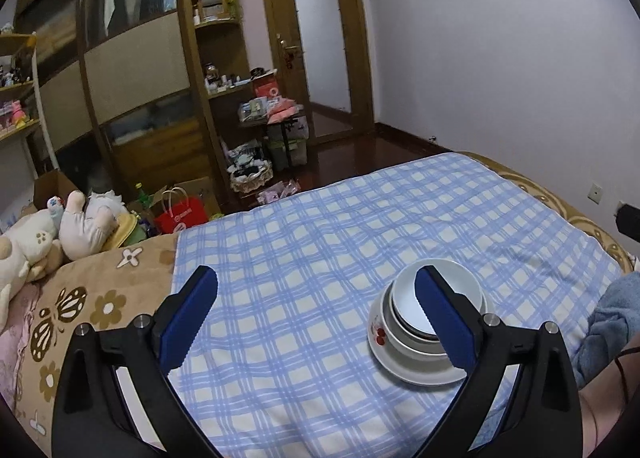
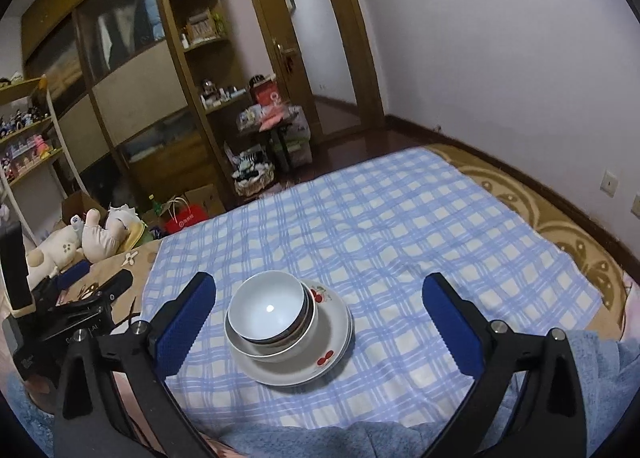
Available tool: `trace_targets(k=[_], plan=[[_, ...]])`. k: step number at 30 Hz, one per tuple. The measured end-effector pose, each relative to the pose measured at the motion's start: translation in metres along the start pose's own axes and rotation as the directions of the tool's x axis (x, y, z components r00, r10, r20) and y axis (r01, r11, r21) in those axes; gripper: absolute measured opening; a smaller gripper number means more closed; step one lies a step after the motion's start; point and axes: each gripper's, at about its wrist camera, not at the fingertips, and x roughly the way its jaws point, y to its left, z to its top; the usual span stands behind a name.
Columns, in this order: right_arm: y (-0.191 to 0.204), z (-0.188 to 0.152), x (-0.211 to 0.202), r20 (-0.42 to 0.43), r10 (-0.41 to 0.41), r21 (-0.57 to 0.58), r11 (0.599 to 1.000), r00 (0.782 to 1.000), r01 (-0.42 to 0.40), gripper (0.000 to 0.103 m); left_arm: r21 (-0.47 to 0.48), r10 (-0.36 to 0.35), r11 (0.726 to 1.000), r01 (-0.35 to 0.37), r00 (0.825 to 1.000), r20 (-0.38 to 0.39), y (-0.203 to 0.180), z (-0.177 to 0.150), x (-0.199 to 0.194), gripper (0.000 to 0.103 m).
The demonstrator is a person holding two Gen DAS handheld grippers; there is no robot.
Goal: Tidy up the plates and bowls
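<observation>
My left gripper (image 1: 316, 314) has its jaws wide apart and holds nothing; the bowls (image 1: 408, 312) stand on a plate (image 1: 404, 372) at 3 o'clock, behind its right finger. My right gripper (image 2: 320, 318) is also spread wide and empty, with the stack at 10 o'clock, just beside its left finger (image 2: 182, 332), on the checked cloth (image 2: 360, 225).

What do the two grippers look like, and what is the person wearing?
Both the left gripper and the right gripper have black forked frames with silver bolts. Their fingers carry blue, ridged, saw-edged pads. A light blue fleecy garment shows near the right gripper.
</observation>
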Motion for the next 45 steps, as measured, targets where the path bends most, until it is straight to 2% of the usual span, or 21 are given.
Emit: trace_targets(k=[3, 7, 10, 15, 22, 30, 45], plan=[[0.004, -0.005, 0.001, 0.032, 0.012, -0.017, 1.0, 0.999, -0.012, 0.103, -0.039, 0.006, 0.999, -0.004, 0.999, 0.048, 0.0, -0.009, 0.002, 0.098], [0.011, -0.012, 0.011, 0.042, -0.025, -0.086, 0.996, 0.999, 0.028, 0.103, -0.04, -0.001, 0.999, 0.002, 0.999, 0.033, -0.001, -0.014, 0.013, 0.098], [0.014, -0.016, 0.019, 0.03, -0.027, -0.108, 0.994, 0.999, 0.03, 0.103, -0.041, 0.02, 0.999, -0.019, 1.0, 0.024, -0.001, -0.017, 0.022, 0.098], [0.01, -0.016, 0.027, 0.032, -0.046, -0.106, 0.993, 0.998, 0.05, 0.103, -0.033, 0.034, 0.999, -0.034, 0.999, -0.004, -0.002, -0.023, 0.039, 0.098], [0.008, -0.016, 0.035, 0.026, -0.094, -0.108, 0.989, 0.995, 0.096, 0.103, -0.014, 0.092, 0.996, -0.092, 0.996, 0.01, -0.005, -0.031, 0.047, 0.098], [0.007, -0.019, 0.04, -0.002, -0.101, -0.112, 0.989, 0.995, 0.101, 0.103, -0.001, 0.086, 0.996, -0.086, 0.996, -0.011, -0.007, -0.038, 0.05, 0.098], [0.008, -0.017, 0.037, 0.015, -0.138, -0.122, 0.983, 0.99, 0.139, 0.103, -0.018, 0.095, 0.995, -0.096, 0.995, -0.02, -0.002, -0.041, 0.05, 0.098]])
